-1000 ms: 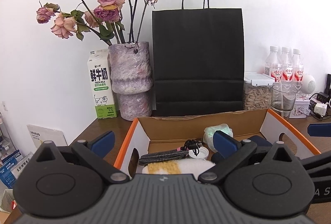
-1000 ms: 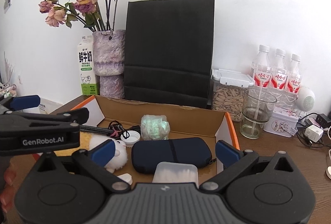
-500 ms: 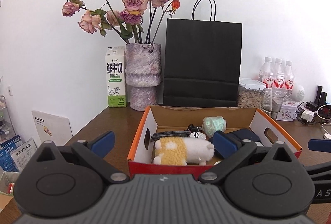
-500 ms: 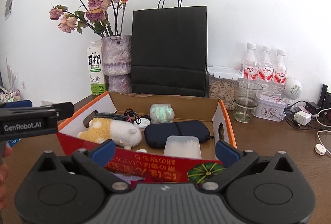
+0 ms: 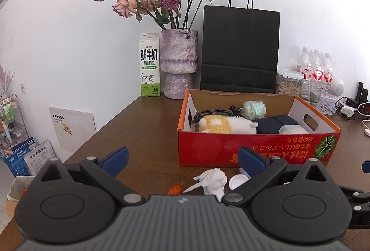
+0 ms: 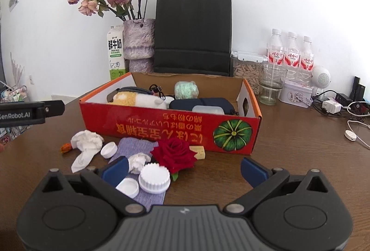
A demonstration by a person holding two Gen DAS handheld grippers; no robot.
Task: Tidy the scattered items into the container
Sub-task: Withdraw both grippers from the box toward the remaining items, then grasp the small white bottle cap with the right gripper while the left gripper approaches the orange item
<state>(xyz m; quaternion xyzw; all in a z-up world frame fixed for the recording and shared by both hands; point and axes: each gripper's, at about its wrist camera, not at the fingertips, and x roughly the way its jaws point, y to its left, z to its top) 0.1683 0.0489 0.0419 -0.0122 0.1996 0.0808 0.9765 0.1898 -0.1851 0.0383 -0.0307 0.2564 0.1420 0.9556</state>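
Cardboard box [image 6: 161, 126], red-fronted, sat mid-frame in the right wrist view, on the brown surface [image 6: 289, 158]. It already held a plush toy [image 6: 136, 99], a dark blue pouch [image 6: 201, 103], a clear plastic case [image 6: 207, 109], a pale green bundle [image 6: 186, 89] and a tangle of cable [image 6: 156, 90].

Left to tidy, all lower centre of the frame, in front of the box: red rose [image 6: 174, 155], white ribbed lid [image 6: 154, 178], two small white caps [image 6: 109, 149], crumpled white tissue [image 6: 85, 143], a smaller wad [image 6: 138, 161], grey-purple cloth [image 6: 136, 148], a yellowish block [image 6: 198, 152] and an orange scrap [image 6: 65, 148].

Your right hand-held gripper [image 6: 183, 170] stood wide and empty, low over the loose pile. Your left hand-held gripper [image 5: 182, 159] was likewise wide, holding nothing, above the tissue.

My judgement: roughly the larger items were done; small clutter remained.
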